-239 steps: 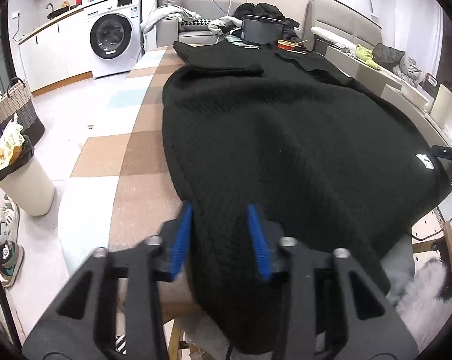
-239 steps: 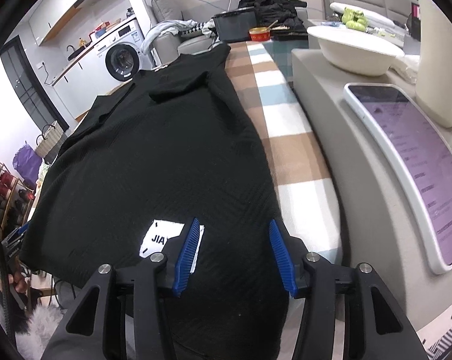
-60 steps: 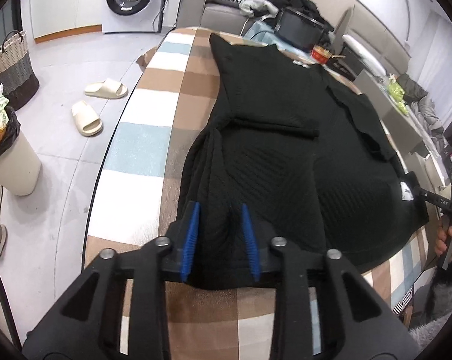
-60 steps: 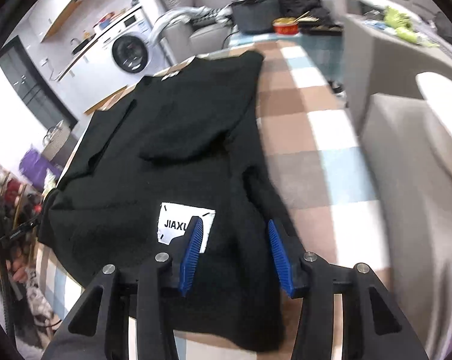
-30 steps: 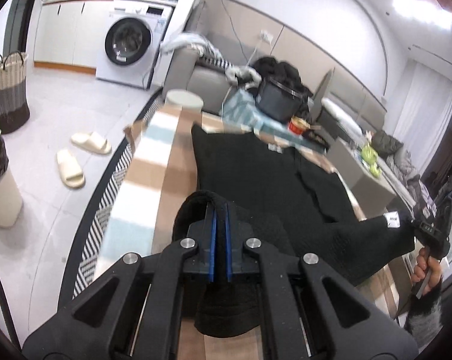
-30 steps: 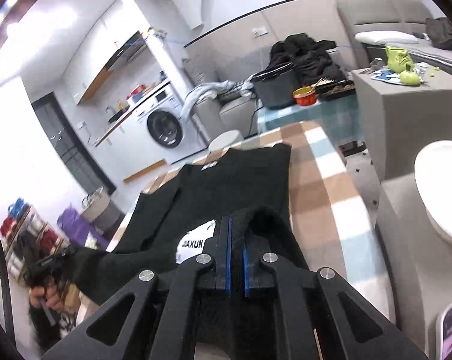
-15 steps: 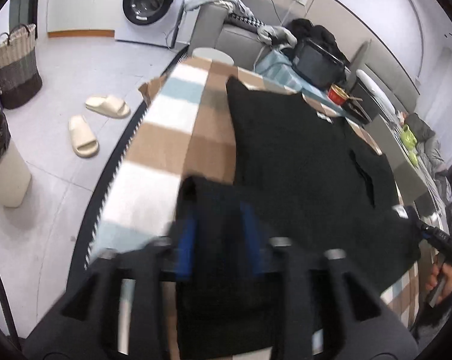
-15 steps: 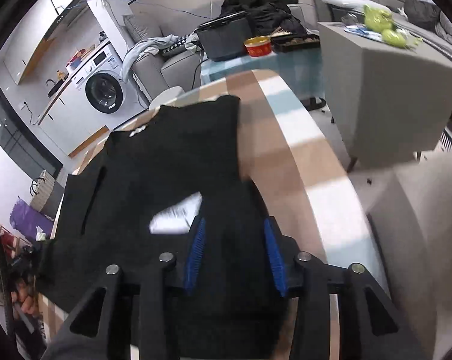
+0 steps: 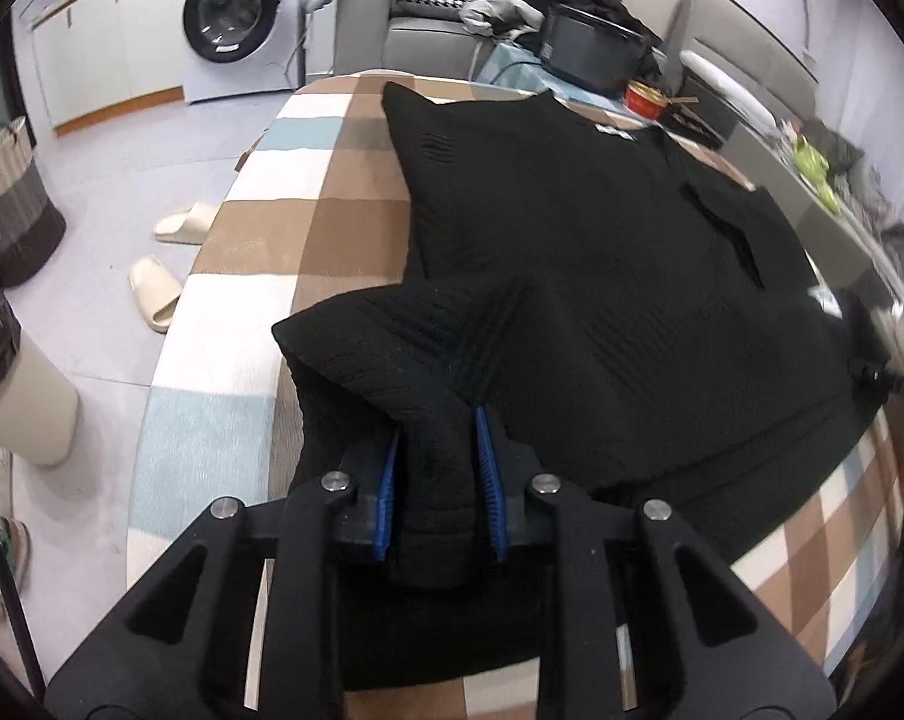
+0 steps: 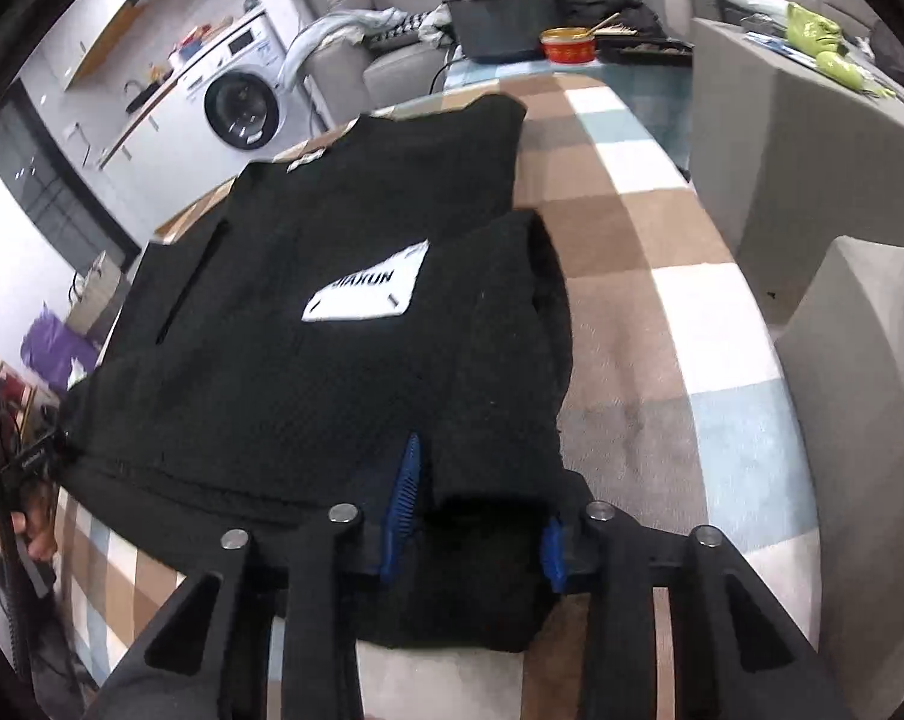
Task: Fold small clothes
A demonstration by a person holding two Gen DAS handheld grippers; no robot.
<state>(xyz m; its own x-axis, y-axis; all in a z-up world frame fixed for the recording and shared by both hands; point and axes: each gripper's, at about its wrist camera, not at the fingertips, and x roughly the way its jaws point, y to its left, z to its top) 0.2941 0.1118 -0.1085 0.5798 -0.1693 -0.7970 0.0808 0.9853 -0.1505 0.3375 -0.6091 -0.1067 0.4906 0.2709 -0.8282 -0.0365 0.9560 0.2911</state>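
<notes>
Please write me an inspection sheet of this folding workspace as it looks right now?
Surface: checked tablecloth in brown, white and pale blue; the cloth covers much of it.
Job's things: black knit garment lies on the table, near hem folded up over the body, white patch facing up.
Clutter: red bowl and dark box beyond the table's far end.
Grippers: left gripper and right gripper are both closing, garment fabric between the jaws of each.
Cables: a cable runs down below the dark box.
Surroundings: washing machine, slippers on the floor, woven basket, sofa with clothes.
</notes>
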